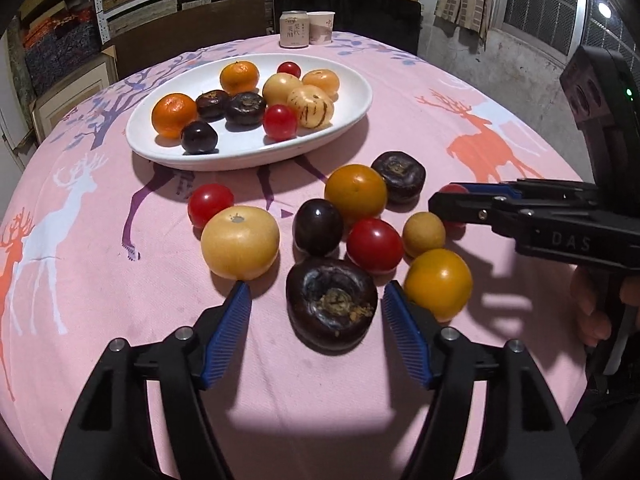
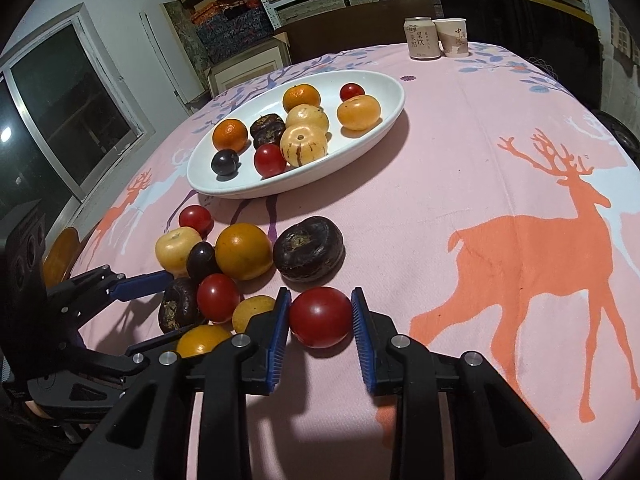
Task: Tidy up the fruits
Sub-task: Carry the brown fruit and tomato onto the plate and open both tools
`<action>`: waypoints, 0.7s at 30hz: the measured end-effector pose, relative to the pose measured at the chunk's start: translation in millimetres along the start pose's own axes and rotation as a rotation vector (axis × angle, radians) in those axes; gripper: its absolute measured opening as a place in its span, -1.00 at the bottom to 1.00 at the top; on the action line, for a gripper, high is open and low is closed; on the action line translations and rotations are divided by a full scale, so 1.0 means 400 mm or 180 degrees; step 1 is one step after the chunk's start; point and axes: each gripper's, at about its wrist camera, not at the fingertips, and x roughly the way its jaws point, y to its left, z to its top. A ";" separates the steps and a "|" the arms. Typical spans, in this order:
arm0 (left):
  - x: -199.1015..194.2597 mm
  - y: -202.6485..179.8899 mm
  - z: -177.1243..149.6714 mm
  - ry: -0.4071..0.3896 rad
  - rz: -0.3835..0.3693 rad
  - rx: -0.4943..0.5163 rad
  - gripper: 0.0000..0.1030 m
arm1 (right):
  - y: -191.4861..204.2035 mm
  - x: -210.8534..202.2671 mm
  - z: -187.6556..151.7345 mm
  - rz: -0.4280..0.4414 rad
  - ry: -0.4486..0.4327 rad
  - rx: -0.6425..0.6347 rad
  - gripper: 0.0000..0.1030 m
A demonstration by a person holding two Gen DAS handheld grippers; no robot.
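A red tomato [image 2: 320, 317] lies on the pink deer-print cloth of the surface [image 2: 460, 168], at the near edge of a loose cluster of fruit. The right gripper [image 2: 320, 308] has its jaws set one on each side of this tomato, the blue pads just beside its skin or touching it; whether they already press on it I cannot tell, though the tomato looks to be resting on the cloth. The approach from the open side of the cluster makes sense, since no neighbour blocks the jaws there.

The left gripper [image 1: 316, 300] is released, its jaws spread wide around a dark brown flattened fruit [image 1: 331, 303] with clear gaps on both sides. A yellow round fruit [image 1: 240, 242] sits just beyond the left pad and an orange fruit [image 1: 438, 283] is close against the right one, so closing here risks nudging those two.

Farther back, the white oval plate [image 1: 352, 120] already holds tangerines, tomatoes, dark fruits and pale striped ones, which suggests it is the collecting place and the task is perhaps half done. A can [image 1: 294, 29] and paper cup [image 1: 321, 27] stand at the far edge, well apart from the work
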 end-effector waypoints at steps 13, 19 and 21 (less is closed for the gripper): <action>-0.061 0.012 -0.033 -0.0160 -0.0057 -0.0066 -0.15 | -0.001 -0.027 -0.004 0.0153 -0.0155 -0.0003 -0.40; -0.087 0.030 -0.046 -0.0203 -0.0018 -0.0137 -0.15 | 0.001 -0.032 -0.005 0.0156 -0.0191 -0.0014 -0.40; -0.097 0.038 -0.046 -0.0222 -0.0016 -0.0173 -0.15 | 0.002 -0.035 -0.005 0.0153 -0.0207 -0.0018 -0.40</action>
